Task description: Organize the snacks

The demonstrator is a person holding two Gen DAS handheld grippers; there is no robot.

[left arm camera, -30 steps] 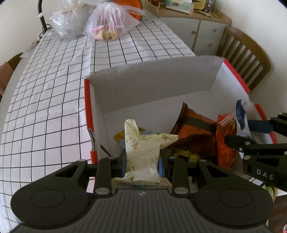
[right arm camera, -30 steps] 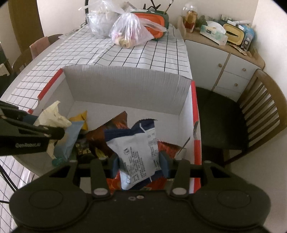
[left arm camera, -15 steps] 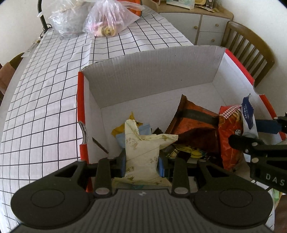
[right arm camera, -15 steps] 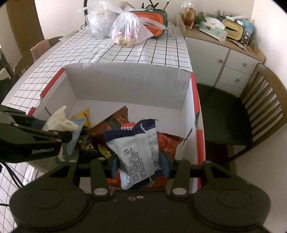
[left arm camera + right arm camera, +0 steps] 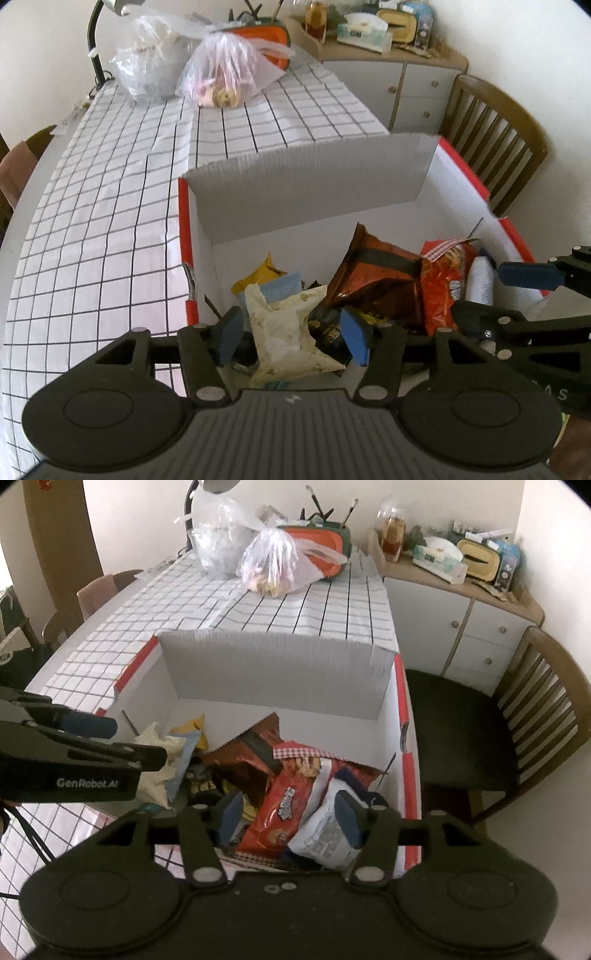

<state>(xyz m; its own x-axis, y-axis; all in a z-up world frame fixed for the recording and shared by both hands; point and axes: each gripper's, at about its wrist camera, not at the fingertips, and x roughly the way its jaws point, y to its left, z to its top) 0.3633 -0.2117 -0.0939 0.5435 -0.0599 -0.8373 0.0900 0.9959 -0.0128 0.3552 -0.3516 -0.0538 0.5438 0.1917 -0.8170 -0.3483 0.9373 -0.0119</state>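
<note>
Nearest, the left gripper [image 5: 291, 338] is opening, its pads clear of the cream packet [image 5: 286, 338] lying between them in the cardboard box [image 5: 306, 192]. Likewise the right gripper [image 5: 290, 814] is opening over the white-and-blue packet [image 5: 325, 836] beside a red snack bag [image 5: 284, 805]. Beyond, plastic bags [image 5: 225, 74] sit on the checked tablecloth [image 5: 103, 206].

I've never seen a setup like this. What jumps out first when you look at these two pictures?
A white cardboard box with red edges sits on the checked tablecloth, its near end heaped with snack bags. Over that heap the left gripper is opening around a cream packet, and the right gripper is opening over a white and blue packet beside a red snack bag.
</note>
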